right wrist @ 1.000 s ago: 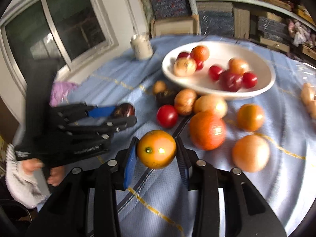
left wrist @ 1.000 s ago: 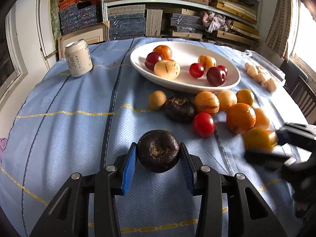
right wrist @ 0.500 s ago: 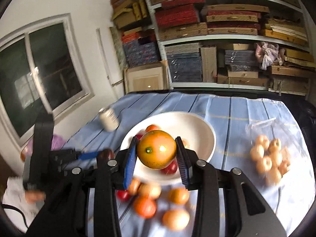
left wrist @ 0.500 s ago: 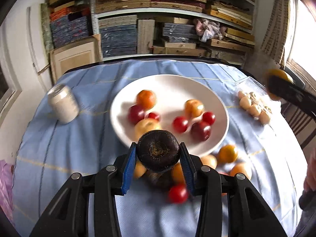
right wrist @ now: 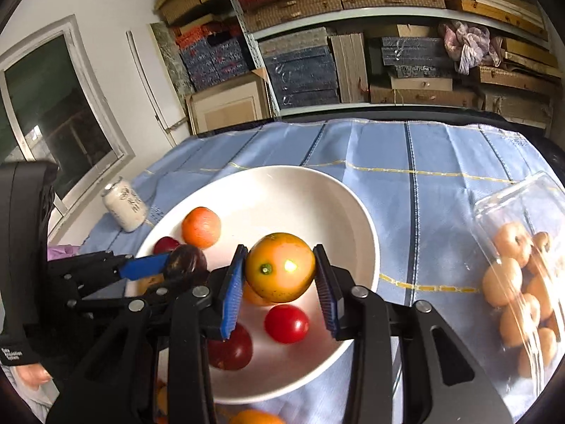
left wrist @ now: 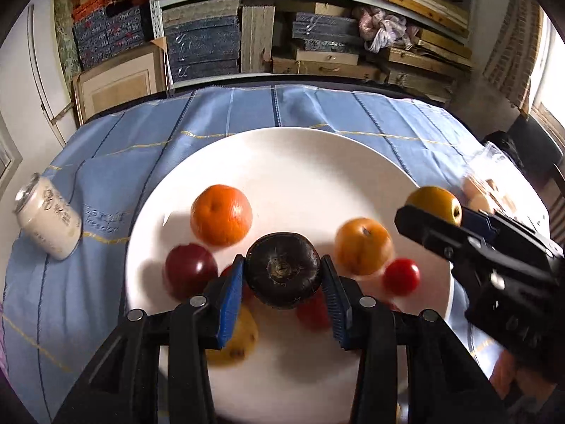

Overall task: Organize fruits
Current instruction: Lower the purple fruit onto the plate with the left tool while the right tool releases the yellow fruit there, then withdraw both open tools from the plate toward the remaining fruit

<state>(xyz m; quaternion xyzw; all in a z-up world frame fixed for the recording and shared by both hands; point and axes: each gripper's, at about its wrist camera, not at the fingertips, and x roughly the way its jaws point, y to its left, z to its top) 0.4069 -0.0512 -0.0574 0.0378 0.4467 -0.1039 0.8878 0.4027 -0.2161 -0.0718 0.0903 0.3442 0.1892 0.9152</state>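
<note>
Your left claw pinches a dark purple-brown fruit between its blue pads, stem scar facing straight back at the lens, the squat round body's flat axis running along the fingers. It hangs over the white plate, just above the plate's six o'clock half. Your right claw clamps an orange-yellow fruit, its small green stem end turned toward the camera and slightly to seven o'clock; the fruit is near-round, with no clear long axis. It hangs over the same plate, toward the rim at three o'clock in the left wrist view.

On the plate lie an orange at ten o'clock, a dark red fruit at eight o'clock, a paler orange fruit and a small red tomato at four o'clock. A pale drinks can stands on the blue cloth of the bench at nine o'clock of the plate. A clear bag of small tan fruits lies at three o'clock.

A second ago both claws hung low over the loose fruit on the bench, short of the plate; now both are above the plate, each grip unchanged.
</note>
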